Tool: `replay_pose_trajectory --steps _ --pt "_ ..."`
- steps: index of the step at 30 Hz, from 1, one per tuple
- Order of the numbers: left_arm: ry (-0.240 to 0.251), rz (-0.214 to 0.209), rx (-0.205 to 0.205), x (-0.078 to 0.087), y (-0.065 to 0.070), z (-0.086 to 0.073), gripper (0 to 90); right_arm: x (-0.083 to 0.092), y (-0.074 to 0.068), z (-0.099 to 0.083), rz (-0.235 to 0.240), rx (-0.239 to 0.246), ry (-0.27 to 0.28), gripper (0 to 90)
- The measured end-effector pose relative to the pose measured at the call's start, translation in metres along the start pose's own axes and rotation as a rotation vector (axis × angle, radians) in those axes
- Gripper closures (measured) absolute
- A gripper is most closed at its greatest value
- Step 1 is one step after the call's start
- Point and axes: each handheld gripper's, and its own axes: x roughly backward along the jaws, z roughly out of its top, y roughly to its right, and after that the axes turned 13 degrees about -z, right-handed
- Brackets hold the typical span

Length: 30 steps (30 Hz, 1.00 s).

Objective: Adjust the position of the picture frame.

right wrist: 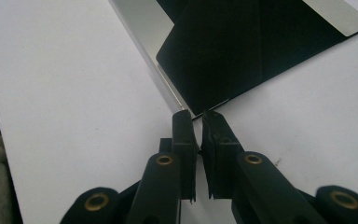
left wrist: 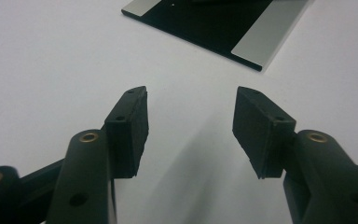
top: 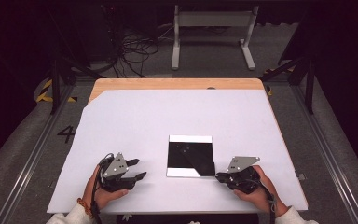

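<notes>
A black square sheet point(top: 189, 156) lies flat on the white table cover point(top: 168, 116), with pale strips along its far and near edges and a diagonal crease across it. My left gripper point(top: 141, 168) rests left of it, open, and its jaws point(left wrist: 191, 91) hold nothing, with the sheet point(left wrist: 214, 23) a short way ahead. My right gripper point(top: 217, 176) is at the sheet's near right corner. In the right gripper view its jaws point(right wrist: 198, 113) stand almost together with a thin gap, tips just at the corner of the sheet point(right wrist: 242, 51). Nothing shows in the gap.
The cover spans most of a wooden tabletop point(top: 177, 84), whose bare edge shows at the back. Beyond it are a grey floor, a tangle of cables point(top: 135, 46) and a white stand point(top: 212, 18). A person's hands and sleeves come in at the near edge.
</notes>
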Motion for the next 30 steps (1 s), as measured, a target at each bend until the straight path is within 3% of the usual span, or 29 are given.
replay_pose_trajectory --steps 3,13,19,30 --pt "0.004 0.021 0.012 -0.002 0.0 -0.001 41.8 -0.001 0.0 0.0 0.009 -0.001 -0.008 82.7" --pt "-0.021 0.009 0.012 -0.007 0.001 -0.004 40.7 -0.003 -0.001 0.005 0.012 0.013 -0.058 83.9" --pt "-0.026 0.005 0.016 -0.01 0.001 -0.003 40.1 -0.005 0.0 0.01 0.012 -0.004 -0.093 84.1" --pt "-0.046 -0.01 0.004 -0.016 0.001 -0.003 40.0 -0.006 0.001 0.009 0.007 -0.013 -0.085 83.4"
